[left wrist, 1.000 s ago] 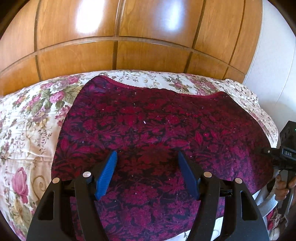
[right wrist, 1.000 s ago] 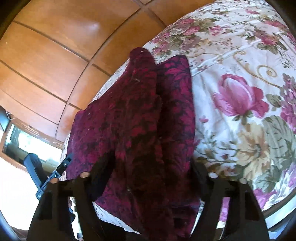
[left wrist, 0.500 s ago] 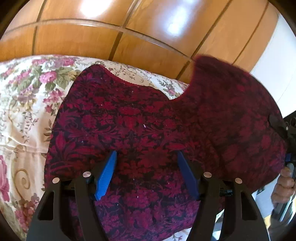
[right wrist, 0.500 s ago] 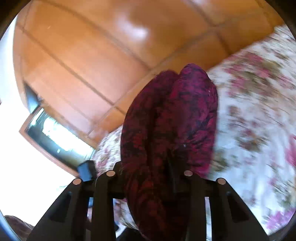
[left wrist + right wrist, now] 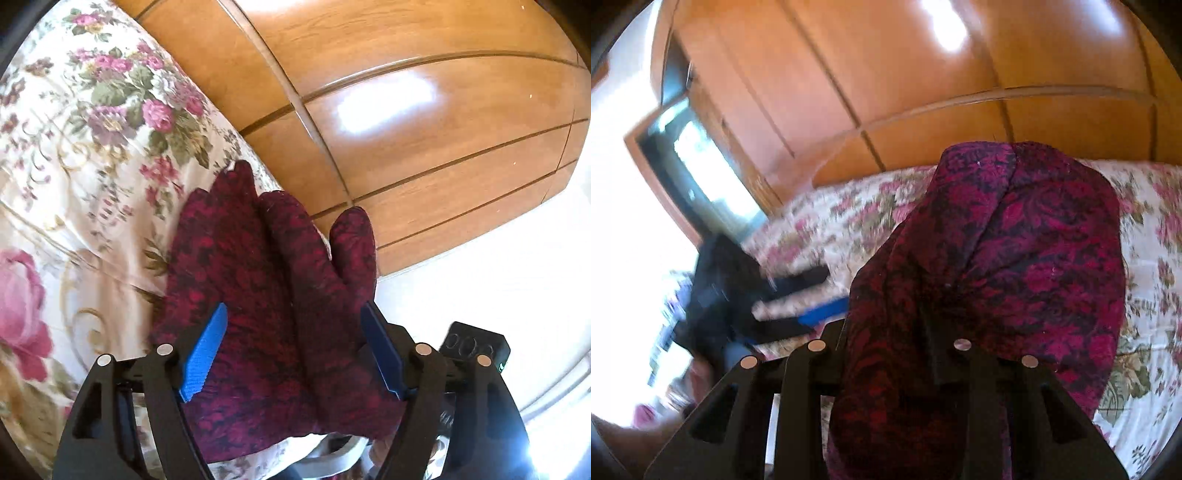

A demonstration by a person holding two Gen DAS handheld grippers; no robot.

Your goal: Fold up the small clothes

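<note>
Since a second ago, the crimson patterned garment (image 5: pixel 266 295) is no longer spread flat on the floral bedspread (image 5: pixel 74 155); it is gathered into upright folds and lifted at one side.

Beside the wooden wardrobe (image 5: pixel 424 122), the cloth is bunched between the blue pads (image 5: pixel 205 349) of the left gripper (image 5: pixel 291 350), whose jaws have just been opening and are seen spread wide, the fabric lying loosely between them and not visibly pressed. The right gripper (image 5: pixel 886 332) is clamped on a thick fold of the same garment (image 5: pixel 1015 258), its jaws having narrowed over the last second, and the cloth is draped over its fingers, above the bedspread (image 5: pixel 1152 280) in front of the wardrobe (image 5: pixel 886 92). A fold appears to be in progress: one edge is being carried across, and laying it down flat is judged to remain.
</note>
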